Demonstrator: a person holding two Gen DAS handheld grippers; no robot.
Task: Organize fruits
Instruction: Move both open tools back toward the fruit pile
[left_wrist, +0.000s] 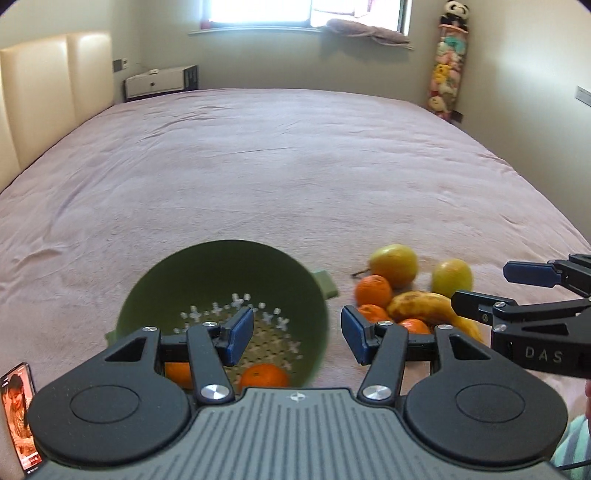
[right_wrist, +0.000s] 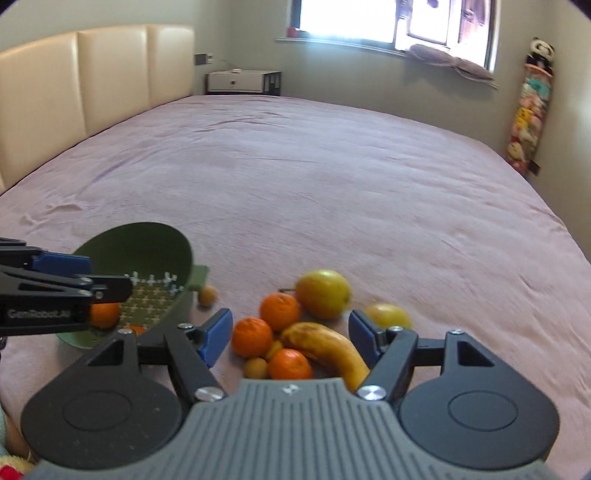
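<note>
A green colander (left_wrist: 221, 291) sits on the pink bedspread with two tangerines (left_wrist: 264, 376) in its bottom. My left gripper (left_wrist: 297, 332) hovers open over its right rim, with nothing between the blue pads. To the right lies a fruit pile: a spotted banana (right_wrist: 325, 347), three tangerines (right_wrist: 279, 310), two yellow-green pears (right_wrist: 323, 293) and small brown fruits (right_wrist: 255, 367). My right gripper (right_wrist: 291, 334) hangs open just above this pile, pads apart on either side, pressing on nothing. Each gripper also shows in the other's view: the right gripper (left_wrist: 498, 288) and the left gripper (right_wrist: 96, 277).
The wide bedspread (right_wrist: 332, 184) stretches far beyond the fruit. A phone (left_wrist: 18, 413) with a lit screen lies at the near left. A cream headboard (right_wrist: 92, 92) stands at the left, a white nightstand (right_wrist: 240, 81) at the back, and a column of plush toys (left_wrist: 447, 66) in the right corner.
</note>
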